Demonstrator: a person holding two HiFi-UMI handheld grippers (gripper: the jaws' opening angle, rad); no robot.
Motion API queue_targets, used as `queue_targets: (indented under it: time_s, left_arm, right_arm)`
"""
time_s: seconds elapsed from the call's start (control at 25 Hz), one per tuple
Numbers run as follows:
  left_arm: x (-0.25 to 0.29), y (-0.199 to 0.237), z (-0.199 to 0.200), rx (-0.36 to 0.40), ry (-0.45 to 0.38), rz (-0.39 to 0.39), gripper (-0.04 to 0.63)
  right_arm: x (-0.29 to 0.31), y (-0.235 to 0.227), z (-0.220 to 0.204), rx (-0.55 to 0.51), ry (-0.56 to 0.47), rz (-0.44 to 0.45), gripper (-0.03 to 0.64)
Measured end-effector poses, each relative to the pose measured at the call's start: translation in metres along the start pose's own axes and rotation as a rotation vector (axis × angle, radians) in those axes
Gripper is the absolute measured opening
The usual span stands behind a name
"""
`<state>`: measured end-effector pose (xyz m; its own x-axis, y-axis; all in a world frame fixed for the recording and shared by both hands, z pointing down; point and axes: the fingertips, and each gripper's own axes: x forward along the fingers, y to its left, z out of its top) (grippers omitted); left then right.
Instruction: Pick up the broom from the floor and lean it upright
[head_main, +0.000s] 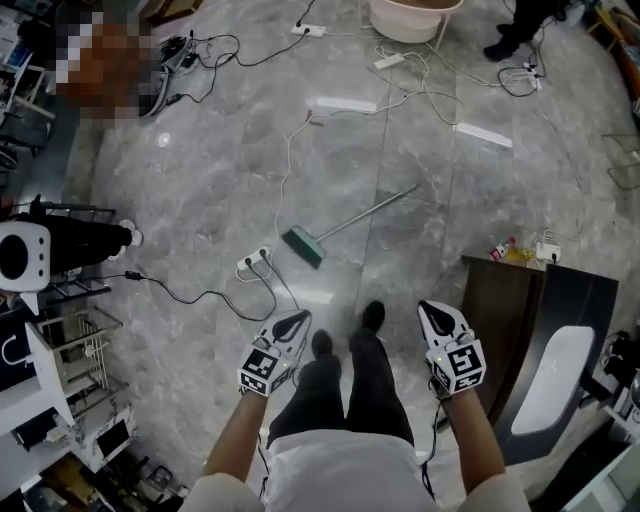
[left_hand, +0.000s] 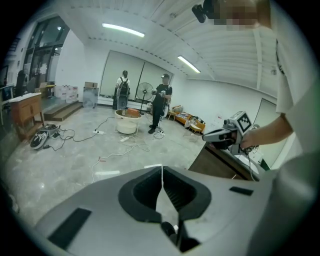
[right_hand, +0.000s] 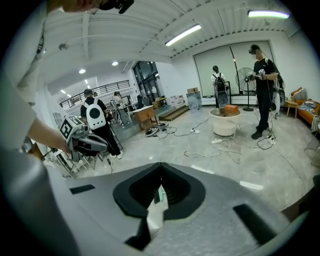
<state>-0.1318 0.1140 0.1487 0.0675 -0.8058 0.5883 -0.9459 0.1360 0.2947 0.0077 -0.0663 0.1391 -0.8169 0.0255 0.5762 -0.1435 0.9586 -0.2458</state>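
Observation:
The broom (head_main: 345, 223) lies flat on the grey stone floor in the head view, its green head (head_main: 302, 246) nearest me and its thin pale handle running up and to the right. My left gripper (head_main: 300, 316) hangs below and just left of the head, apart from it, jaws shut and empty (left_hand: 161, 167). My right gripper (head_main: 428, 306) is level with it on the other side of my legs, also shut with nothing held (right_hand: 161, 165). A sliver of green (right_hand: 159, 194) shows through the gap behind its closed tips.
A white power strip (head_main: 255, 262) with trailing cables lies just left of the broom head. A dark cabinet (head_main: 520, 320) stands at the right, white shelving (head_main: 60, 380) at the left. A white tub (head_main: 410, 18) and two standing people (left_hand: 162, 102) are farther off.

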Motion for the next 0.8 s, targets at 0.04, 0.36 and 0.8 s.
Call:
queue_targets:
  time_s: [0.04,0.36,0.8]
  left_arm:
    - [0.009,0.009,-0.003,-0.007,-0.009,0.003,0.011]
    - [0.069,0.077,-0.071,-0.04,-0.09,0.068,0.011]
    - [0.139,0.131,-0.206,-0.115,-0.075,0.11,0.011]
  right_arm:
    - [0.012,-0.001,-0.005,0.005,0.0,0.001,0.002]
    - [0.109,0.007,-0.066,0.073,-0.026,0.014,0.002]
    - [0.233,0.015,-0.177,0.119,-0.039,0.019,0.002]
